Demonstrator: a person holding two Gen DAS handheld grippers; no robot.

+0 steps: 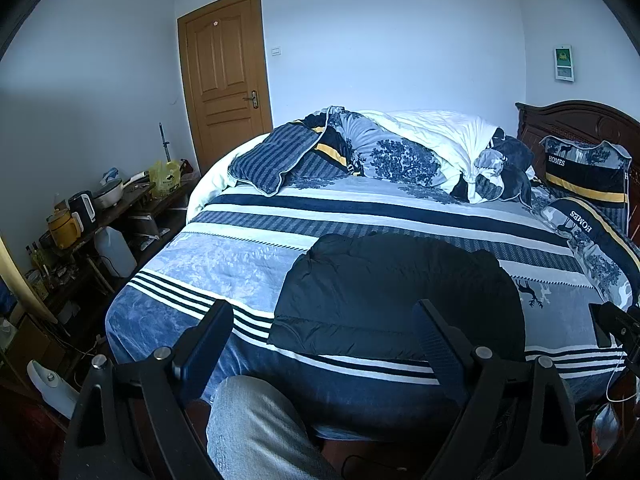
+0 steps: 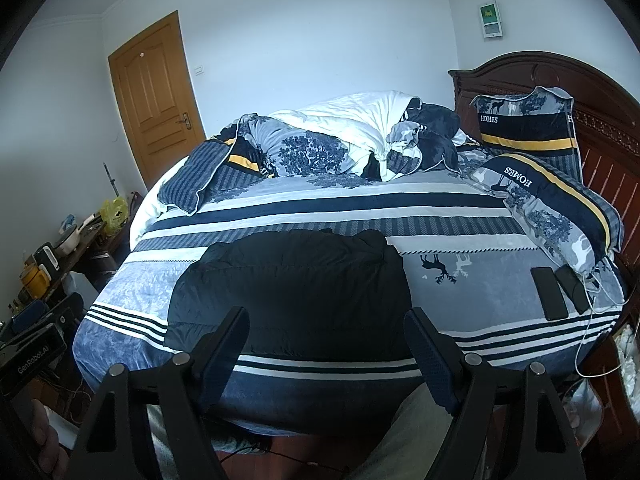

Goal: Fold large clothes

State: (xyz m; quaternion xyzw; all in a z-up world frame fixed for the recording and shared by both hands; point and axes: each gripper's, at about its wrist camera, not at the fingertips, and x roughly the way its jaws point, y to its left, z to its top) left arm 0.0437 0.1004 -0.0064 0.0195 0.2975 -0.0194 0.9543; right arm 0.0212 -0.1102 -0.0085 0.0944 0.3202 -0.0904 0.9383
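We hold the left gripper and right gripper spread and empty; the black puffer jacket, mid-frame on the bed, seems folded.

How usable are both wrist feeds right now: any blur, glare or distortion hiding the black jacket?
Left wrist view: sharp, fisheye bends the bed, dark vignette corners; the black jacket shows few seams. Right wrist view: same cool dim light, no glare, jacket nearly featureless, both phones clear.

Both cameras look down from the near edge of the bed, close together. Both show the black jacket at lower centre, door upper left, headboard right.
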